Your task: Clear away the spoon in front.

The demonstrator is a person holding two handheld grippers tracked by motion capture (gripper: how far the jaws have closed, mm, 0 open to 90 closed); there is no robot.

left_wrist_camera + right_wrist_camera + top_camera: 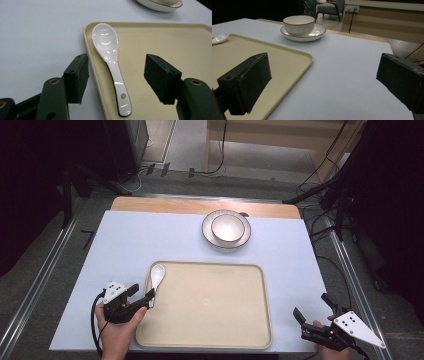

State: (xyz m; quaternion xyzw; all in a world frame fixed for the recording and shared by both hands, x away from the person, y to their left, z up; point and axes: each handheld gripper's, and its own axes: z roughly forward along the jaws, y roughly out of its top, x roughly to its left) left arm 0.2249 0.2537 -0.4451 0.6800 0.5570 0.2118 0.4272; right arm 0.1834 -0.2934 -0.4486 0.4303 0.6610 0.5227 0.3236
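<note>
**Spoon set down on the tray, bowl and saucer left**

On the pale blue table cover (125, 245) lies a beige tray (210, 310). Beyond it stands a white bowl (228, 227) on its saucer (208, 231), apparently untouched. The right gripper (312, 312) rests open and empty near the tray's right edge. The left gripper (116, 80) stands open, both pads clear of the white ceramic spoon (110, 57), which lies along the tray's left rim; the placing looks done.
</note>
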